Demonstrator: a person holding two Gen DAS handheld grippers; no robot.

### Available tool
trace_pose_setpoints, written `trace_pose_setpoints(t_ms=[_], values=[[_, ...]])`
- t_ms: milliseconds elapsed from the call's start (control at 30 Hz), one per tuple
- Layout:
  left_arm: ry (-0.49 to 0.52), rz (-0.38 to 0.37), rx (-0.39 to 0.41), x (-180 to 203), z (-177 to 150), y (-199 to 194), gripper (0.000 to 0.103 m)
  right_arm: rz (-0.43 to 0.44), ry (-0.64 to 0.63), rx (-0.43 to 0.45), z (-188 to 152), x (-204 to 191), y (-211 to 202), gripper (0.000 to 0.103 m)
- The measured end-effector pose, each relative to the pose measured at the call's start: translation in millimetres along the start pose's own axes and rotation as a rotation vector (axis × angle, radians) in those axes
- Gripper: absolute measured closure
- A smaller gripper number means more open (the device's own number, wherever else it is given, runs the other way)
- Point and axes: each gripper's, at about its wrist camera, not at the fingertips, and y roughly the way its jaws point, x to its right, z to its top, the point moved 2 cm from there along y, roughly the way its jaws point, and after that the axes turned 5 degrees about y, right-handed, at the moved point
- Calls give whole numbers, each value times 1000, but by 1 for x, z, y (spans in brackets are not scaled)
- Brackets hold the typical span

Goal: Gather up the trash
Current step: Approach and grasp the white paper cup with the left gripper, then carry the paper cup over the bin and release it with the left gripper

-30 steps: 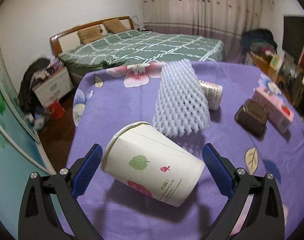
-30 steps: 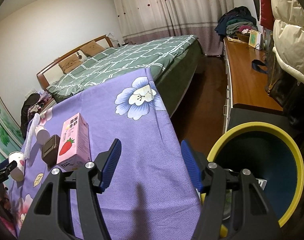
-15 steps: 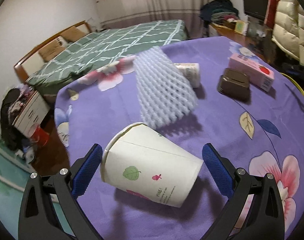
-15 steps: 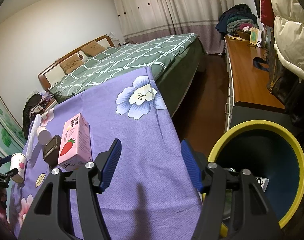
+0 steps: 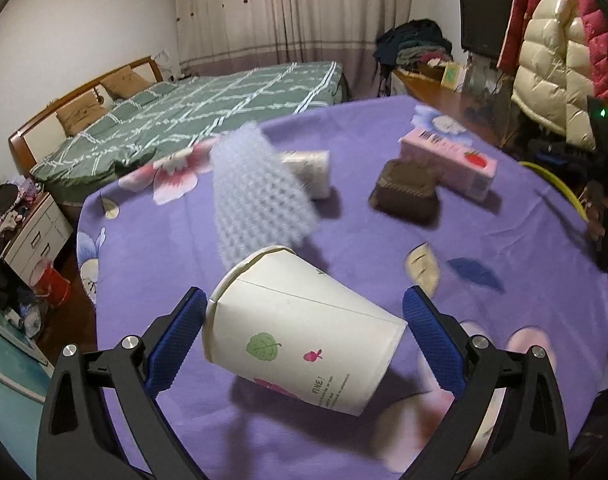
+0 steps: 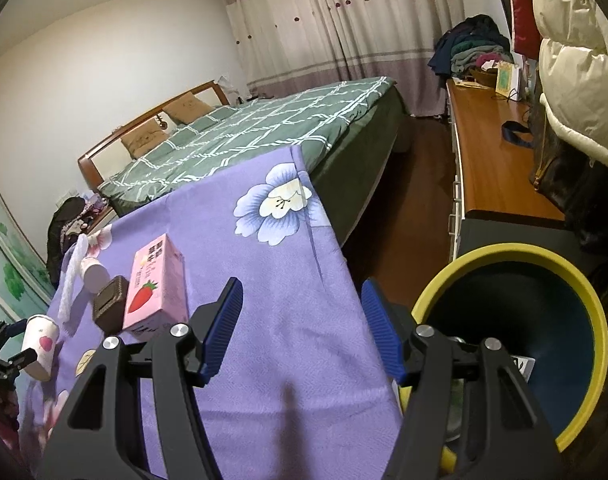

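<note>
My left hand-held gripper (image 5: 304,332) gapes wide with the cup (image 5: 300,332) tipped over between its fingers, seemingly ungripped, so I'd square up and close gently to avoid crushing it. Ahead lie foam net (image 5: 260,192), bottle (image 5: 309,172), brown tray (image 5: 407,192) and carton (image 5: 449,162). My right hand-held gripper (image 6: 302,328) is open and empty at the bench (image 6: 288,360) edge, bin (image 6: 515,344) to its right.

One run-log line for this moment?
left gripper: open, jaws either side of paper cup, contact unclear | right gripper: open, empty, beside yellow bin | pink carton: on table
</note>
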Motion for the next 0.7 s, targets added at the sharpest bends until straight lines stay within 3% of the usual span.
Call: trace_pose_setpoints(t_ms=[133,300,700], values=[[-6,-30,42,23,14,-12,6,18,-3,17,2,5,-20,44],[63,-55,67,71,39,-14,6,-3,-7,65,6,18,-55,44],[258,-289,130,221,119,14,6,-153,11,174,2,75,-141,44]])
